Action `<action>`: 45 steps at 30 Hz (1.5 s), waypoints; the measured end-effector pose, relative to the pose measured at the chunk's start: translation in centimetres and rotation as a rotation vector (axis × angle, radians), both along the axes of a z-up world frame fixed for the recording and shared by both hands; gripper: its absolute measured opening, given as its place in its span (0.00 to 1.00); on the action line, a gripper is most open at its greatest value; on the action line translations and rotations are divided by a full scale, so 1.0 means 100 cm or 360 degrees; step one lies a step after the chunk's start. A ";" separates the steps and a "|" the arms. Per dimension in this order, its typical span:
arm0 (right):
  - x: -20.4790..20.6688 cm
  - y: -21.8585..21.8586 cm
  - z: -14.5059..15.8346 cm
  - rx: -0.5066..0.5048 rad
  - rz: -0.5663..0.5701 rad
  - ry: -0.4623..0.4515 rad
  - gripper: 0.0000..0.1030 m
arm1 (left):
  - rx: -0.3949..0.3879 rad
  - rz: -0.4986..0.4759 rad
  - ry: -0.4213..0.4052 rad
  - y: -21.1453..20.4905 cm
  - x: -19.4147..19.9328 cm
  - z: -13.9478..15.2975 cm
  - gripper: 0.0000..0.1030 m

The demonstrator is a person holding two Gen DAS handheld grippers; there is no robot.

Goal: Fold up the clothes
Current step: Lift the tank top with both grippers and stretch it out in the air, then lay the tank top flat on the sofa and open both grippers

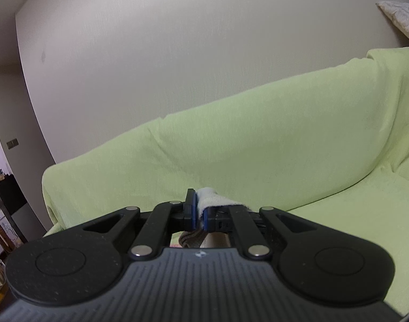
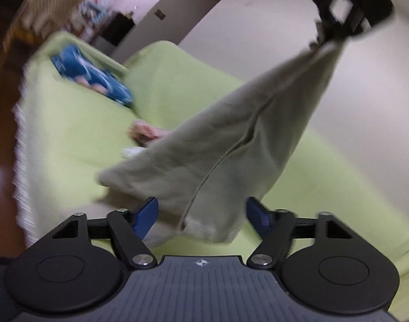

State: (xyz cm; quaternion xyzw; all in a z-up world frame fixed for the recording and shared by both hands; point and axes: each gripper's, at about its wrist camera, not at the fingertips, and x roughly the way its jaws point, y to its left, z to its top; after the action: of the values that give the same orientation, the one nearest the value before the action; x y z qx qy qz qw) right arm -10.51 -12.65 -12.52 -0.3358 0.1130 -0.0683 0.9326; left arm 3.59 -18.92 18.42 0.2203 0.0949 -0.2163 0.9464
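Green sofa: left gripper clenches one cloth; right gripper released.

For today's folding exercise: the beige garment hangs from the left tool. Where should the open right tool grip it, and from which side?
Grip the free bottom corner of the beige garment, beside its seam, approaching from below. It already dangles between the open pads of the right tool, while the left tool pinches the top.
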 end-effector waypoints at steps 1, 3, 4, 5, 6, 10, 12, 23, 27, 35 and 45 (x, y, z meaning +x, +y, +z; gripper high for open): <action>-0.002 -0.007 0.002 0.0018 0.0001 0.0006 0.38 | 0.0002 0.0000 -0.0013 0.002 -0.004 0.001 0.03; -0.007 -0.029 0.008 0.0096 0.0001 0.0036 0.00 | 0.0014 -0.0001 -0.0035 0.007 -0.010 0.004 0.03; -0.015 -0.045 0.017 0.0139 -0.0015 0.0034 0.00 | 0.0026 0.0010 -0.0048 0.011 -0.011 0.004 0.03; -0.021 -0.060 0.027 0.0163 -0.0035 0.0022 0.00 | 0.0038 0.0023 -0.0060 0.014 -0.011 0.004 0.03; -0.026 -0.075 0.038 0.0188 -0.0054 0.0008 0.00 | 0.0047 0.0030 -0.0064 0.018 -0.012 0.004 0.03; -0.051 -0.150 0.106 0.0318 -0.0081 -0.0083 0.00 | 0.0075 0.0031 -0.0072 0.029 -0.017 0.005 0.03; -0.064 -0.187 0.143 0.0373 -0.0093 -0.0142 0.00 | 0.0082 0.0021 -0.0085 0.030 -0.018 0.005 0.03; 0.052 -0.333 0.203 0.0293 -0.0375 -0.0035 0.00 | 0.0175 -0.0029 0.0090 -0.062 0.073 -0.038 0.03; 0.097 -0.377 0.219 0.0273 -0.0519 -0.0083 0.00 | 0.0148 -0.0061 0.0064 -0.106 0.112 -0.034 0.04; 0.041 -0.391 0.259 0.0062 -0.0598 -0.0374 0.00 | -0.0013 -0.0237 -0.0085 -0.136 0.110 -0.012 0.05; -0.080 -0.334 0.025 0.0043 -0.0629 0.0127 0.00 | 0.0299 -0.0488 0.0203 -0.105 0.018 -0.214 0.05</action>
State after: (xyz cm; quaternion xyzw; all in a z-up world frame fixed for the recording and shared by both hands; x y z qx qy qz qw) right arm -18.54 -46.07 -10.04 -0.2971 0.2144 -0.2352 0.9003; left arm 5.35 -29.45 -3.00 0.3054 0.1397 -0.3617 0.8697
